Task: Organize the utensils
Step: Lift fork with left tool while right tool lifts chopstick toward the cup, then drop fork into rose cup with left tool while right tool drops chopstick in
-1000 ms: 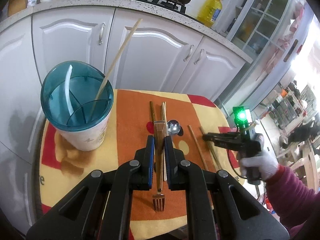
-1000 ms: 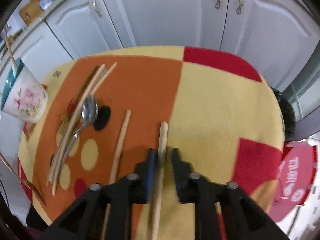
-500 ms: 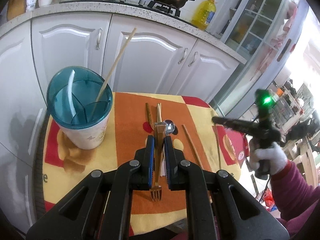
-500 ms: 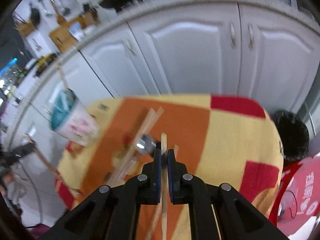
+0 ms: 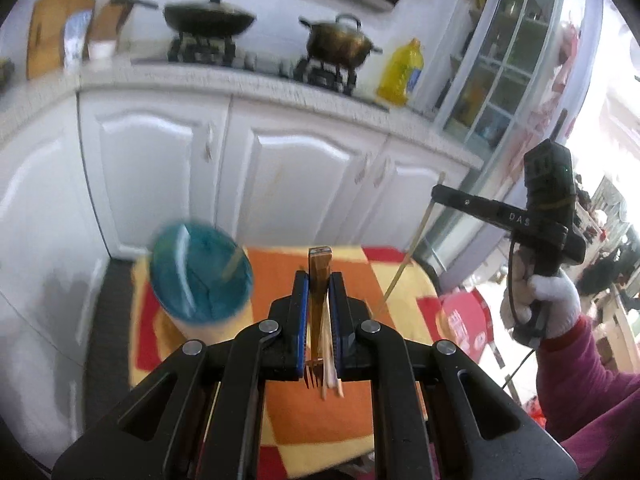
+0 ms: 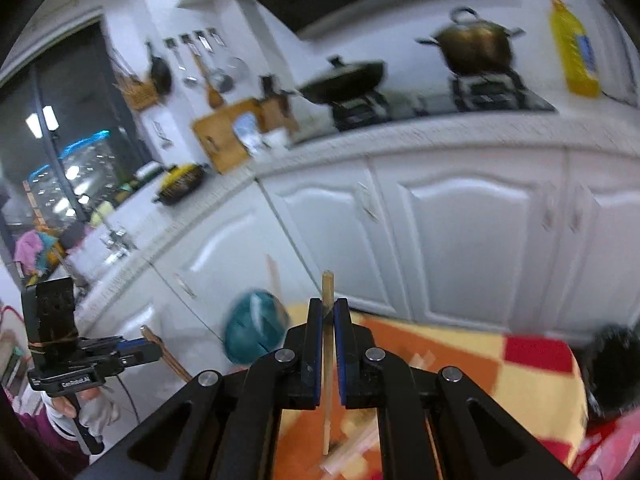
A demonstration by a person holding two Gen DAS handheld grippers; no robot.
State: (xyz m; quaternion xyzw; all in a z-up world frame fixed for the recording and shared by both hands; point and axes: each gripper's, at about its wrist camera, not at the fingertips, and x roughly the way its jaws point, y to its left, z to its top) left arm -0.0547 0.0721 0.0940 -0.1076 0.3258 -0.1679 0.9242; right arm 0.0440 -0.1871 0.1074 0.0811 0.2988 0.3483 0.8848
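My left gripper [image 5: 319, 280] is shut on a brown-handled fork [image 5: 319, 276], held well above the table with its tines pointing down. The teal-rimmed utensil cup [image 5: 200, 276] stands below and to its left, with a chopstick in it. My right gripper [image 6: 328, 308] is shut on a wooden chopstick [image 6: 327, 360], held upright in the air. In the left wrist view the right gripper [image 5: 440, 194] is at the right, with the chopstick [image 5: 416, 240] hanging from it. The cup [image 6: 252, 328] also shows in the right wrist view, blurred.
The small table has an orange, yellow and red cloth [image 5: 360, 280]. Loose chopsticks [image 5: 332, 376] still lie on it below my left gripper. White cabinets [image 5: 304, 184] stand behind, with a stove, pots and a yellow oil bottle [image 5: 400, 72] on the counter.
Both grippers have risen high above the table, the left with the fork and the right with the chopstick. Both views have tilted up toward the counter.
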